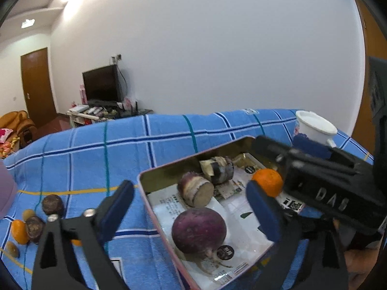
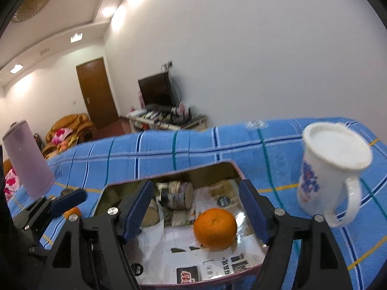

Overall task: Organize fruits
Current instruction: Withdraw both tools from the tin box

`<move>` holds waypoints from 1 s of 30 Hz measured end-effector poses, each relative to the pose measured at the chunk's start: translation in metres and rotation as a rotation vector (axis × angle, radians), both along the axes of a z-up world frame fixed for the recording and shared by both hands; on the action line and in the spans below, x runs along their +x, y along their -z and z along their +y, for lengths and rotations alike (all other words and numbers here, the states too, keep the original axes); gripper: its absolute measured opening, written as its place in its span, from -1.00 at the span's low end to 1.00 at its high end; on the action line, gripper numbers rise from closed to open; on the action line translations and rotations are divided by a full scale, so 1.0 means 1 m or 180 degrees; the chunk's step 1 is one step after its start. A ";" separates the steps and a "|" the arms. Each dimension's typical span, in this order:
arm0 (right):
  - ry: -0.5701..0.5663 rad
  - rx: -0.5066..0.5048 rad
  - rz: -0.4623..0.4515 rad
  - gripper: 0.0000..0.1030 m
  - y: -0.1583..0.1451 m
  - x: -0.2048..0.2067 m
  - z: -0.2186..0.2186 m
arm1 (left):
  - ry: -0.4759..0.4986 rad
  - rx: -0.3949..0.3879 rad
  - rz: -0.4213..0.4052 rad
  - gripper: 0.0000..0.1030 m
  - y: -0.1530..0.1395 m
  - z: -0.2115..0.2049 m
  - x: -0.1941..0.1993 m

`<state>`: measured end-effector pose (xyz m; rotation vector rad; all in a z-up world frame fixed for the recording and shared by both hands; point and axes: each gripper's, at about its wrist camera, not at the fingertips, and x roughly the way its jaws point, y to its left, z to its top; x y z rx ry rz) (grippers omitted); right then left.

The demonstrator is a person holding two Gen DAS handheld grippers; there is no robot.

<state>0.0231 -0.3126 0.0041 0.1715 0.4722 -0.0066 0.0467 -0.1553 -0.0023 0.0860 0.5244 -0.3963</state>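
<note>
Right hand-held gripper point(image 2: 196, 215) — fingers apart, empty, poised above tin tray point(image 2: 235, 165); orange point(image 2: 214, 228) rests inside on paper lining. Left hand-held gripper point(image 1: 189, 213) likewise spread, unladen — more fruit point(image 1: 36, 224) waits on blue checked cloth point(image 1: 96, 149) left of tray.

Blue plaid tablecloth point(image 2: 193, 149) — orange fruit point(image 2: 214, 229), purple turnip point(image 1: 198, 229).

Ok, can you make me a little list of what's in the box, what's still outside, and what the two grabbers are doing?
box: metal tin, lined with printed paper
in box: orange, purple turnip, two cut stalk pieces
still outside: small orange and dark round fruits on the blue checked cloth
nearby: white mug, purple cup
left gripper: open, empty
right gripper: open, over the orange, not touching
</note>
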 end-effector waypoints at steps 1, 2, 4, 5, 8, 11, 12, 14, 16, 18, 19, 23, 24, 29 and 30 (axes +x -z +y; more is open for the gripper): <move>0.0069 -0.0026 -0.0075 0.48 -0.002 -0.004 -0.001 | -0.0021 -0.0010 -0.0031 0.94 -0.001 0.003 -0.002; 0.0135 -0.0047 -0.0154 0.51 -0.004 -0.009 -0.001 | -0.0046 -0.0022 -0.0061 0.95 -0.002 0.005 -0.003; 0.0263 -0.0070 -0.0326 0.60 -0.008 -0.017 -0.004 | -0.0132 -0.0041 -0.0101 1.00 -0.004 0.010 -0.004; 0.0317 -0.0078 -0.0403 0.67 -0.010 -0.022 -0.004 | -0.0173 -0.0044 -0.0108 1.00 -0.004 0.013 -0.005; 0.0419 -0.0075 -0.0544 0.70 -0.012 -0.031 -0.005 | -0.0259 -0.0069 -0.0093 1.00 -0.003 0.021 -0.005; 0.0450 -0.0069 -0.0563 0.70 -0.012 -0.034 -0.006 | -0.0310 -0.0097 -0.0110 1.00 -0.003 0.030 -0.007; 0.0451 -0.0078 -0.0538 0.70 -0.011 -0.034 -0.005 | -0.0322 -0.0089 -0.0119 1.00 -0.004 0.032 -0.008; 0.0456 -0.0111 -0.0512 0.70 -0.013 -0.033 -0.006 | -0.0331 -0.0073 -0.0132 1.00 -0.004 0.034 -0.012; 0.0478 -0.0153 -0.0528 0.70 -0.014 -0.038 -0.003 | -0.0343 -0.0061 -0.0145 1.00 -0.004 0.037 -0.015; 0.0495 -0.0202 -0.0528 0.70 -0.014 -0.043 0.001 | -0.0344 -0.0045 -0.0150 1.00 -0.004 0.039 -0.018; 0.0503 -0.0230 -0.0520 0.70 -0.014 -0.046 0.003 | -0.0341 -0.0038 -0.0154 1.00 -0.004 0.039 -0.019; 0.0514 -0.0337 -0.0509 0.70 -0.014 -0.060 0.012 | -0.0327 -0.0021 -0.0188 1.00 -0.005 0.043 -0.026; 0.0512 -0.0354 -0.0507 0.70 -0.014 -0.065 0.014 | -0.0328 -0.0019 -0.0194 1.00 -0.005 0.044 -0.028; 0.0500 -0.0423 -0.0489 0.70 -0.014 -0.081 0.022 | -0.0320 -0.0010 -0.0204 1.00 -0.006 0.054 -0.038; 0.0500 -0.0431 -0.0491 0.70 -0.014 -0.084 0.023 | -0.0324 -0.0003 -0.0213 1.00 -0.006 0.056 -0.040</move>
